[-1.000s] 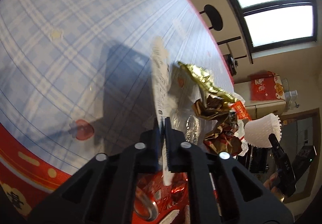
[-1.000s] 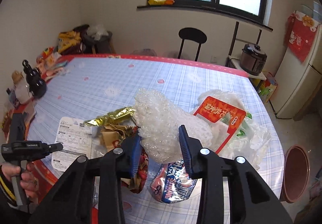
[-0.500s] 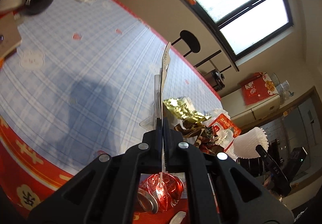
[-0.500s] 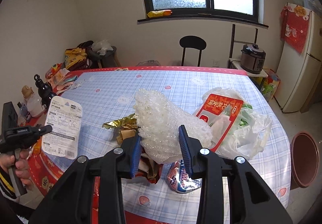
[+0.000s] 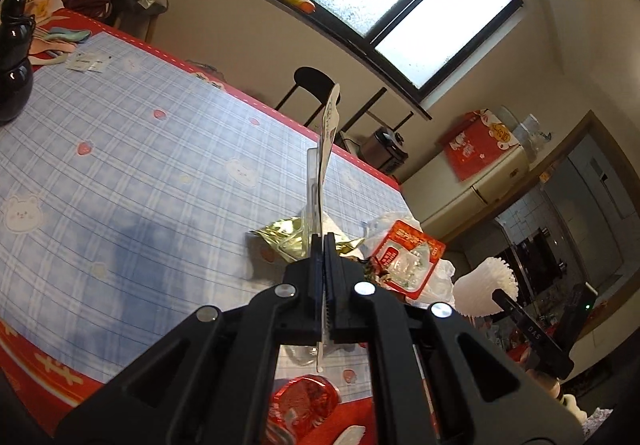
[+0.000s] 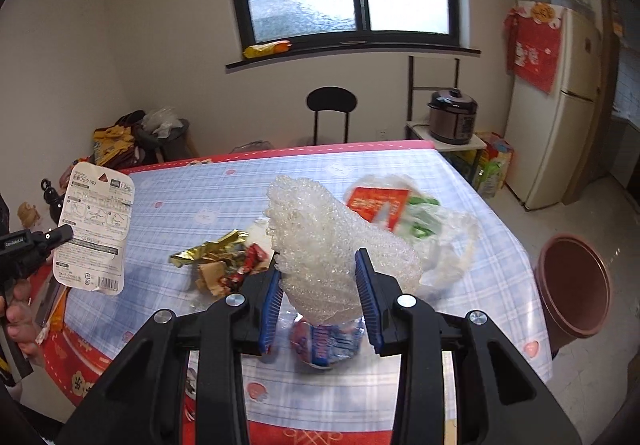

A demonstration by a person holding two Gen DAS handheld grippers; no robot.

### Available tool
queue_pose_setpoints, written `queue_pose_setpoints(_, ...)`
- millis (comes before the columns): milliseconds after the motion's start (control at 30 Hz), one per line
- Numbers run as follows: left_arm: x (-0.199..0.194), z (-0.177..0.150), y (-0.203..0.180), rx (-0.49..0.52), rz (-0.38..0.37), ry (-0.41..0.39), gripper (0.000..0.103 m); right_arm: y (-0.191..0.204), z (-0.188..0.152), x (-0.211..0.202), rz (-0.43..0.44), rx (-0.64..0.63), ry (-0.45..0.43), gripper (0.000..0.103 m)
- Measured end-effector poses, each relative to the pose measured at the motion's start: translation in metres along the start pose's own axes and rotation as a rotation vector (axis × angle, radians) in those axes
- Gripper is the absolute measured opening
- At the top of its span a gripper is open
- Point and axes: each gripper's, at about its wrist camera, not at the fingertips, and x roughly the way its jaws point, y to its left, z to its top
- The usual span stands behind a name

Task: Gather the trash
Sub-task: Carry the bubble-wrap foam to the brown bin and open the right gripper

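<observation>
My left gripper (image 5: pixel 323 245) is shut on a white printed package card (image 5: pixel 328 149), seen edge-on and held upright above the table. From the right wrist view the same card (image 6: pixel 94 233) hangs at the far left with the left gripper (image 6: pixel 66 233) clamped on its edge. My right gripper (image 6: pixel 320 277) is shut on a wad of bubble wrap (image 6: pixel 332 241) lifted over the table. On the tablecloth below lie gold foil wrappers (image 6: pixel 208 251), a red packet inside a clear plastic bag (image 6: pixel 404 213) and a crushed blue-and-red wrapper (image 6: pixel 328 339).
A brown bin (image 6: pixel 572 285) stands on the floor right of the table (image 6: pixel 200 205). A crushed red can (image 5: pixel 304 405) lies at the near edge. A black bottle (image 5: pixel 12 61) and clutter sit far left. A chair (image 6: pixel 331 105), rice cooker (image 6: pixel 452 117) and fridge (image 6: pixel 560 105) stand behind.
The left gripper has lifted the card off the table and rolled, so the card now hangs in the air. The right gripper carried the bubble wrap sideways; the bin has come more into view.
</observation>
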Motion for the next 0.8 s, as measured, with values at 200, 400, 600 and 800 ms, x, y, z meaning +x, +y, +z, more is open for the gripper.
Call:
queue_pose_setpoints(200,0.011,-0.016,-0.032,0.018,0.019,0.000,0.005,-0.066,-0.002,-0.001,-0.030,0.095,-0.006,0.035)
queue_pose_setpoints(400,0.020,-0.037,-0.075,-0.021,0.064,-0.052,0.005,-0.135,0.010,0.003,-0.027,0.109,0.002,0.035)
queue_pose_setpoints(600,0.053,-0.056,-0.137,0.002,0.079,-0.047,0.005,-0.229,0.015,0.000,-0.077,0.165,0.003,0.035)
queue_pose_setpoints(800,0.089,-0.073,-0.195,0.029,0.066,-0.057,0.005,-0.330,0.002,0.004,-0.154,0.228,0.045,0.035)
